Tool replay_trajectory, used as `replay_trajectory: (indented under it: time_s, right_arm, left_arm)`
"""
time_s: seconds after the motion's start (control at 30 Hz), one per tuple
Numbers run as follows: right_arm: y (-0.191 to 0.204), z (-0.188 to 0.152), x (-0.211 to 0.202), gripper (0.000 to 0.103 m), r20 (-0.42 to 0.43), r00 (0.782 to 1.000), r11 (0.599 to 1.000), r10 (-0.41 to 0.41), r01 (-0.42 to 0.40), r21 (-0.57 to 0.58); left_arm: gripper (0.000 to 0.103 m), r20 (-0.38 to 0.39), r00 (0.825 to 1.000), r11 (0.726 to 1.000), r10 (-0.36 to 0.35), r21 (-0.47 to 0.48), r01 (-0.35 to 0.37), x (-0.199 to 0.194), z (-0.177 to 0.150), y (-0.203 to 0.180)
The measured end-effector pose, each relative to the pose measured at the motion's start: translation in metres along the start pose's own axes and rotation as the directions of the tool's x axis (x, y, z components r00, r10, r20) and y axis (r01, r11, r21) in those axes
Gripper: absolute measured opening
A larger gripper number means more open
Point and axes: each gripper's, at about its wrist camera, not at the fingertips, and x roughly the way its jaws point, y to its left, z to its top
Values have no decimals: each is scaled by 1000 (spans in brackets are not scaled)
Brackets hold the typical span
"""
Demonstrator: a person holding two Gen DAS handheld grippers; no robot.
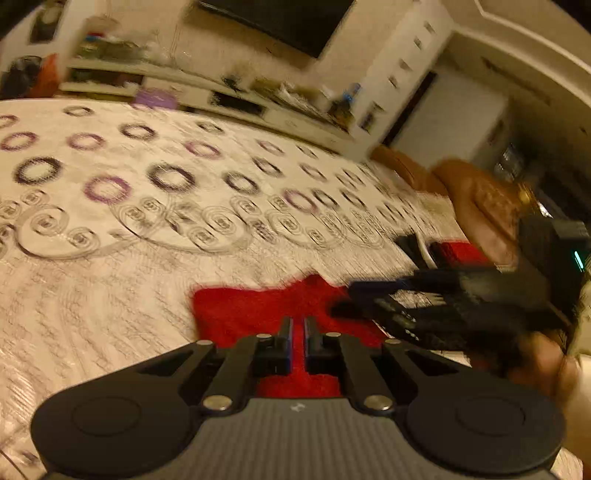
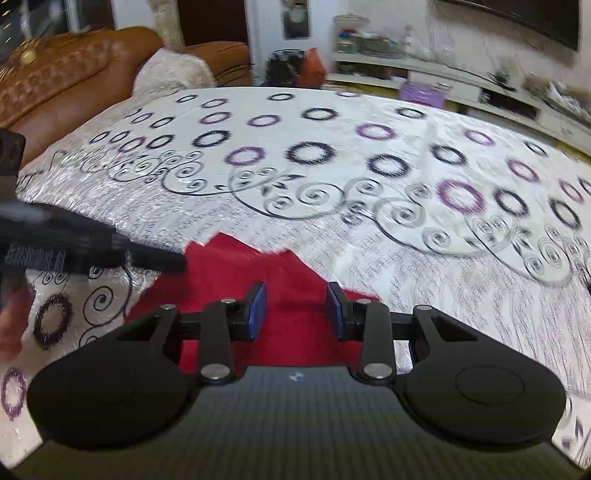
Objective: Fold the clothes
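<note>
A red garment (image 1: 258, 306) lies flat on a bed cover (image 1: 110, 258) printed with purple and black rings and grey scrolls. In the left wrist view the left gripper (image 1: 297, 325) hangs low over the cloth with its jaws drawn almost together, only a narrow slit between them; whether any cloth is pinched there cannot be told. The right gripper (image 2: 296, 295) has its blue-padded jaws standing well apart above the garment's near part (nothing between them but air). Each tool shows blurred in the other's view; a white label on the left one's side is too smeared to read. Behind the bed stand a brown leather sofa (image 2: 55, 74), a white media unit (image 2: 461, 81) and a wall-mounted television (image 1: 280, 22).
</note>
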Motion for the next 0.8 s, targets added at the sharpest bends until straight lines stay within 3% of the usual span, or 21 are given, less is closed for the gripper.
replay_trajectory:
  time_s: [0.13, 0.3, 0.47, 0.53, 0.6, 0.67, 0.77, 0.8]
  right_arm:
    - [8, 11, 30, 41, -64, 998, 999, -28, 27, -19]
    - [1, 17, 39, 46, -82, 997, 1000, -3, 5, 31]
    - [-8, 2, 5, 46, -56, 998, 991, 24, -17, 129]
    - [-7, -9, -13, 46, -45, 998, 989, 45, -38, 146]
    - [-5, -21, -32, 46, -33, 997, 985, 66, -59, 163]
    - [-4, -32, -51, 46, -22, 996, 981, 86, -81, 179]
    - [6, -50, -67, 46, -28, 993, 978, 113, -106, 180]
    - [10, -55, -69, 46, -33, 991, 976, 129, -121, 183]
  left_arm:
    - [6, -57, 995, 997, 77, 2, -77, 16, -16, 1]
    - [6, -25, 998, 996, 53, -70, -54, 9, -21, 17]
    - [7, -6, 995, 989, 95, -110, -95, -11, -16, 22]
    - [8, -20, 998, 993, 52, -102, -53, -20, -18, 17]
    - [20, -35, 999, 995, 8, -95, -11, -29, -20, 11]
    - [20, -57, 998, 998, -8, -70, 4, -33, -24, 2]
    - [20, -92, 996, 999, 15, -40, -19, -26, -30, -6]
    - [20, -109, 992, 998, 65, -21, -68, -22, -32, -8]
